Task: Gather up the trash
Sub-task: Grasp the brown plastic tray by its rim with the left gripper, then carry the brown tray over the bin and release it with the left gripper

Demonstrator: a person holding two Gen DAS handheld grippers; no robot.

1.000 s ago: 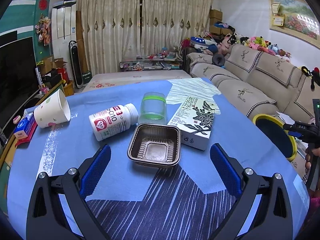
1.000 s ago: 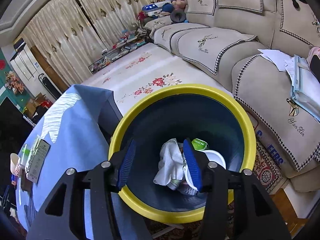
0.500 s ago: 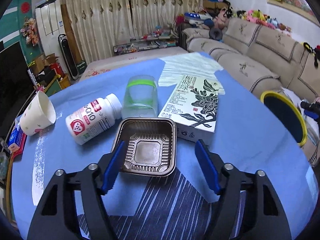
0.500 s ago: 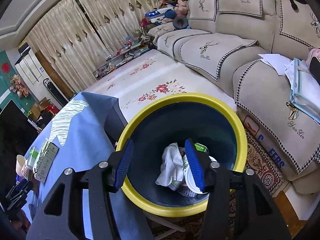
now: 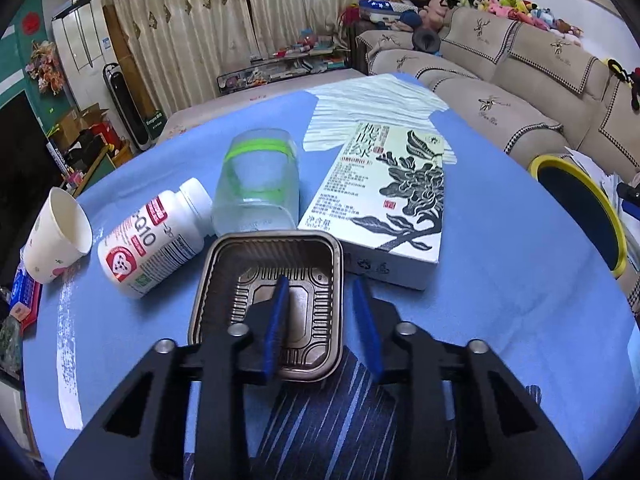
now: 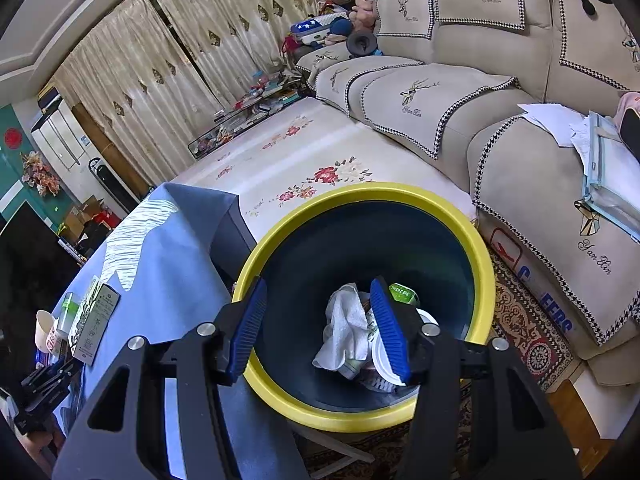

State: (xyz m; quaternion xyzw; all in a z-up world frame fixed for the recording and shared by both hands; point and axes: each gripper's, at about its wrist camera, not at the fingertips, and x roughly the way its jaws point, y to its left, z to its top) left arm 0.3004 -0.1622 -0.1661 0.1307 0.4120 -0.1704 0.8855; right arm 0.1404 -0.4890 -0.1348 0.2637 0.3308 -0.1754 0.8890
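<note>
A brown plastic tray [image 5: 228,280] lies on the blue tablecloth. My left gripper [image 5: 320,292] straddles the tray's right rim, one finger inside and one outside, jaws narrowed with a gap still between them. Behind the tray lie a white pill bottle [image 5: 152,236], a clear cup with green bands [image 5: 258,184], a white box with black flower print [image 5: 384,200] and a paper cup [image 5: 56,236]. My right gripper [image 6: 324,312] is open and empty above the yellow-rimmed bin [image 6: 476,236], which holds a white rag [image 6: 346,332] and other trash.
The bin [image 5: 584,200] stands off the table's right edge, beside a beige sofa [image 6: 500,92]. The tablecloth [image 6: 168,264] and the box [image 6: 94,316] show at the left of the right wrist view. A red-patterned rug [image 6: 532,320] lies under the bin.
My left gripper moved forward and down onto the tray's right rim while its jaws narrowed. My right gripper rose and drew back slightly over the bin, still open.
</note>
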